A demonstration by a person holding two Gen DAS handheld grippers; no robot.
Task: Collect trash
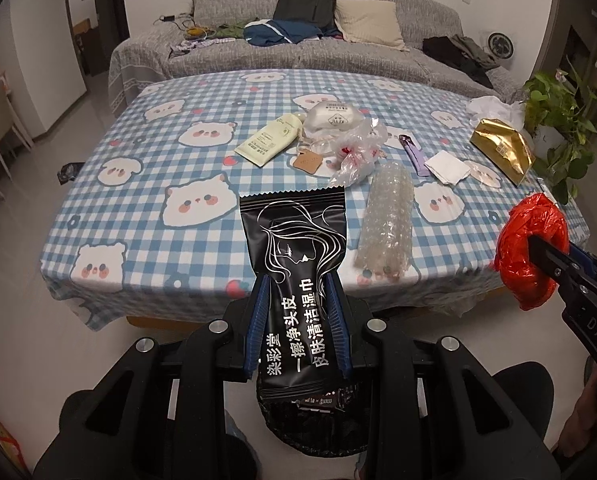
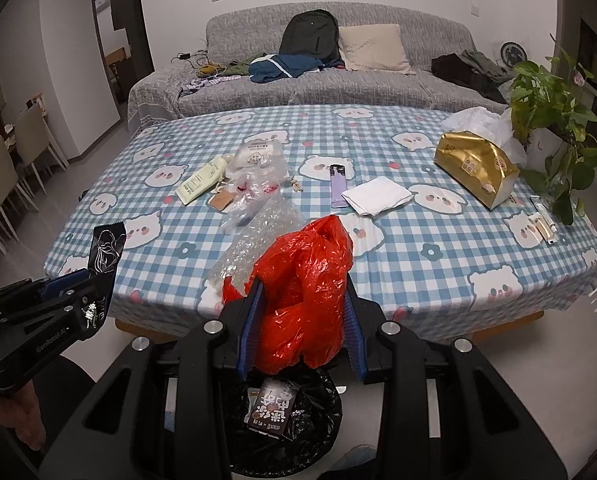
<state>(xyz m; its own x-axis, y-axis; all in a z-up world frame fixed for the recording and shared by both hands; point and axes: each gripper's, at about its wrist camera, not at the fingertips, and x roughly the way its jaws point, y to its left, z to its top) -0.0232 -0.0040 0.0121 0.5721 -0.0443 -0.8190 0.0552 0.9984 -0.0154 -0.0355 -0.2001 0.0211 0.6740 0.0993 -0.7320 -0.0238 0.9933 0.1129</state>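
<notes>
The checked tablecloth (image 2: 418, 248) carries a cream tube (image 2: 202, 181), bubble wrap (image 1: 387, 220), white napkin (image 2: 376, 196) and gold tissue pack (image 2: 476, 168).

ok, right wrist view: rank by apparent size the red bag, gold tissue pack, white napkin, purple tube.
1. red bag, though it sits closest to the camera, in the right tool, so it looks inflated
2. gold tissue pack
3. white napkin
4. purple tube

Black gripper (image 1: 300, 320), ribbed blue pads (image 1: 258, 320)
</notes>
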